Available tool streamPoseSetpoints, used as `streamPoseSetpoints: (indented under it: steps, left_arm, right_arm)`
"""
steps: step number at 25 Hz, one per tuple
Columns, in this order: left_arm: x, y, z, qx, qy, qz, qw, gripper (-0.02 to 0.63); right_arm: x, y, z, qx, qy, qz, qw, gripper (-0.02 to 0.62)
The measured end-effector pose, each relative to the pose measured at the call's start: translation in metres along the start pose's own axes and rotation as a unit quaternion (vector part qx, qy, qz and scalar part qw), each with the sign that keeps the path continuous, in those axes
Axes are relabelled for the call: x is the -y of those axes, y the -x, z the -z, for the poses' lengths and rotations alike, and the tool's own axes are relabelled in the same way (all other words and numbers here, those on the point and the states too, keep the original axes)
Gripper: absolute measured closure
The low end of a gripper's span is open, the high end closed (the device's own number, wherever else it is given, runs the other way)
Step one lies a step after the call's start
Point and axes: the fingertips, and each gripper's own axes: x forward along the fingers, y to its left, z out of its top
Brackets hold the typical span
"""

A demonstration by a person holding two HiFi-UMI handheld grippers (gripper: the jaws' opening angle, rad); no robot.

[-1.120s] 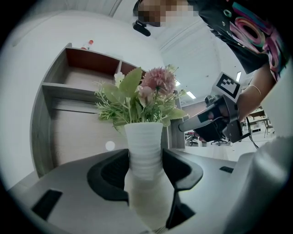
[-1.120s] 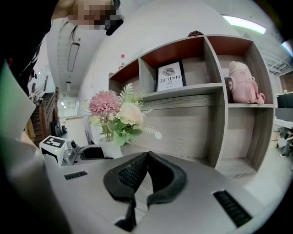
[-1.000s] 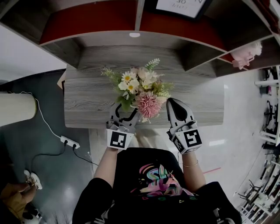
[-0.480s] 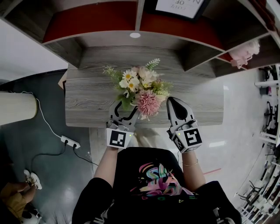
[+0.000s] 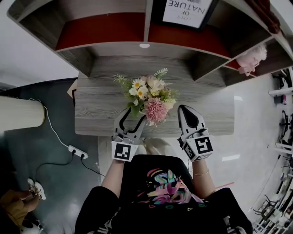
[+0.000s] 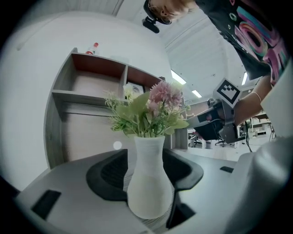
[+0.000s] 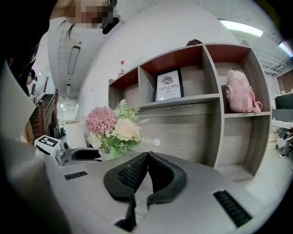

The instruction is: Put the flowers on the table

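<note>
Grasping the vase [image 6: 149,187] at its wide lower body, the left gripper [image 5: 134,118] has its jaws spread apart, with one black pad against each side. The vase is white, ribbed and upright. It holds the flowers [image 5: 150,97]: one large pink bloom, white daisies, cream blooms and green sprigs.

Position of the load: the vase is over the front part of the table [image 5: 100,109], close to the edge nearest the person. In the left gripper view, wood grain shows directly under the vase base. No view shows whether the base rests on the surface or is held just above it.

The right gripper [image 5: 184,109] is clenched, its pads pressed tip to tip and holding nothing. It is over the same front edge, just to the right of the flowers and not touching them.

A shelf unit [image 5: 110,34] with red back panels rises behind the table. One compartment holds a framed print [image 5: 188,10]. Another, further right, holds a pink plush toy [image 5: 251,57]. A power strip [image 5: 76,151] lies on the floor to the left.
</note>
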Motion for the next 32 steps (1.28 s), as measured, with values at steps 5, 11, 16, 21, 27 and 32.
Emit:
streamPoseSetpoints:
  steps: [5,11,16,21,27,32]
  left_arm:
    - [-0.011,0.018,-0.02,0.035,0.134,-0.056,0.9888,0.364]
    - [-0.022,0.033,-0.057,0.038,0.154,-0.045,0.9863,0.369]
    - [-0.035,0.039,-0.102,0.048,0.139,-0.044,0.9882,0.376]
    - [-0.049,0.026,-0.127,0.045,0.109,-0.043,0.9921,0.382]
    - [-0.056,0.007,-0.153,0.061,0.094,-0.04,0.9929,0.441]
    - [-0.052,-0.006,-0.158,0.066,0.091,-0.029,0.9932,0.51]
  right_arm:
    - [0.0,-0.001,-0.017,-0.001,0.002,0.001,1.0,0.577]
    - [0.011,0.0,-0.042,0.027,0.02,-0.006,0.999,0.578]
    - [0.021,0.003,-0.065,0.04,0.023,-0.011,0.999,0.578]
    - [0.026,0.003,-0.082,0.053,0.027,-0.018,0.998,0.577]
    - [0.027,0.01,-0.101,0.072,0.028,-0.024,0.997,0.577]
    - [0.03,0.012,-0.109,0.097,0.029,-0.026,0.995,0.578]
